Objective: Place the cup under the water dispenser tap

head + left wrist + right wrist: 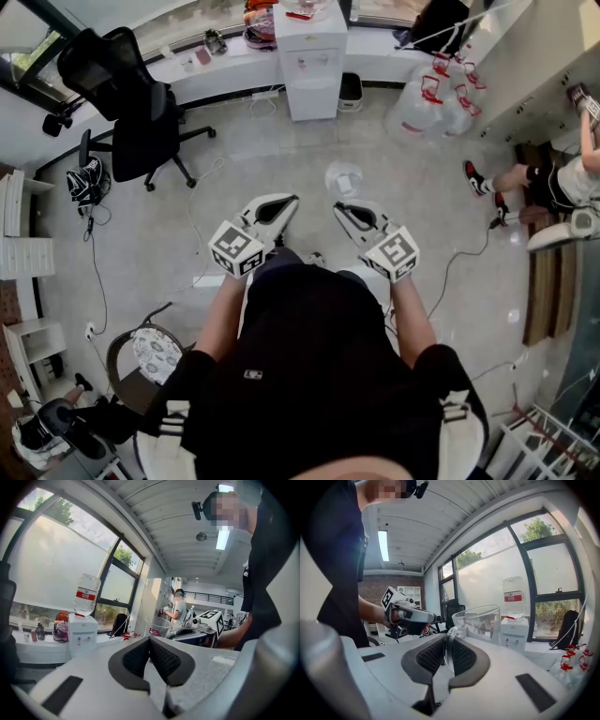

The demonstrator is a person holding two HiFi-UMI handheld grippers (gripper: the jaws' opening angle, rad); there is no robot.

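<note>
A clear plastic cup (343,178) hangs over the floor in front of me, and my right gripper (346,207) is shut on its handle. In the right gripper view the handle (448,649) sits pinched between the dark pads and the cup body (482,619) stands just past them. The white water dispenser (311,58) with a bottle on top stands against the far window wall, well beyond the cup; it shows in the right gripper view as the dispenser (514,633). My left gripper (285,202) is level with the right one and shut, with nothing between its pads (161,656).
A black office chair (141,103) stands left of the dispenser. Several large water bottles (433,101) lie to its right, and a black bin (350,89) is beside it. A seated person (562,183) is at the far right. Cables run across the floor (202,202).
</note>
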